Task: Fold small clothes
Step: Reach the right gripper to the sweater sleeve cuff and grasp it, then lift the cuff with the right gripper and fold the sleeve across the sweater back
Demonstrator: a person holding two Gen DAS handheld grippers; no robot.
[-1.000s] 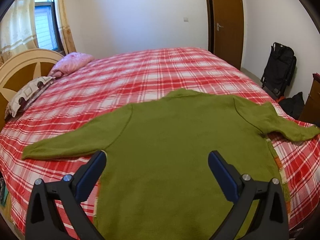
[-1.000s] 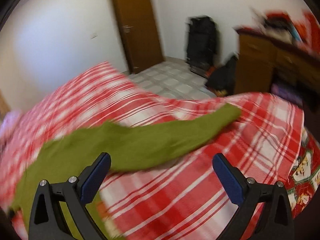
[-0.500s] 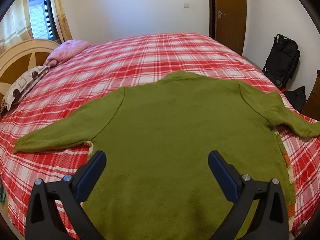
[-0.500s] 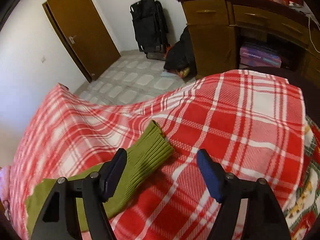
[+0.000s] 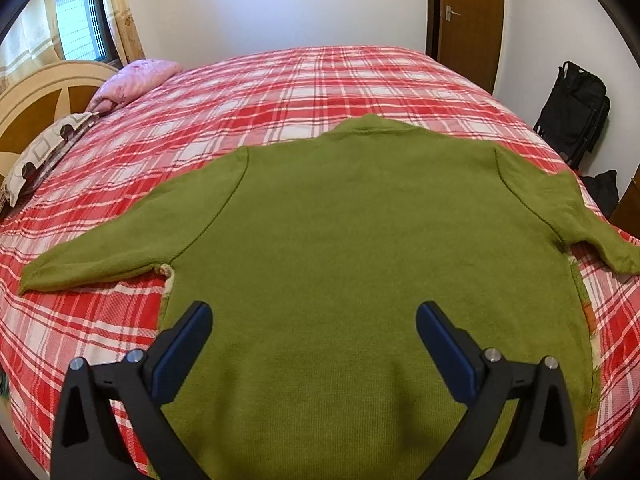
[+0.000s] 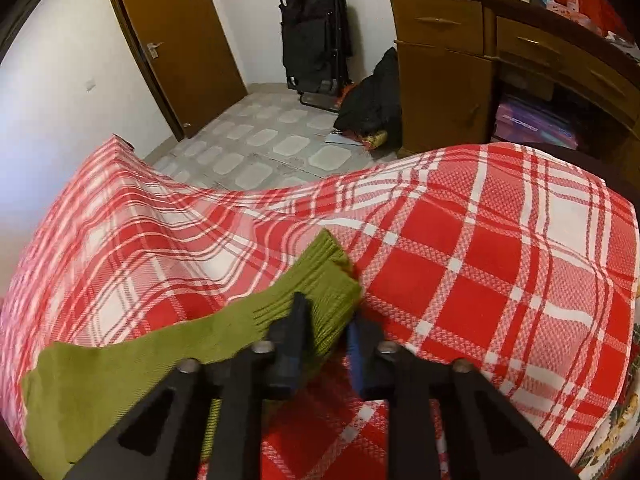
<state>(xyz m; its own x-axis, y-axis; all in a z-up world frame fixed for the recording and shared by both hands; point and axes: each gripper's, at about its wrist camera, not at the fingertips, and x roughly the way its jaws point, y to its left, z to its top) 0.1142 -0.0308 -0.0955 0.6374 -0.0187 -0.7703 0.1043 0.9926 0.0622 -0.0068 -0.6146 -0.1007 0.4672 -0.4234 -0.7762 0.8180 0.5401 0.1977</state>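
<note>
Since a second ago my right tongs swung out along the sleeve to its ribbed cuff and have just been closing, now clamped on the cuff. Green sweater lies flat, sleeves spread, on the red plaid bed. Left tongs dropped a bit, wide apart over the sweater's lower body, gripping nothing. Pillows by headboard, wooden door, black bag, dresser beyond.

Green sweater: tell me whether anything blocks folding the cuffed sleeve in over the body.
Nothing visible does. The right claw is shut on the sleeve cuff, and the green sweater lies flat and bare on the plaid bedspread.
</note>
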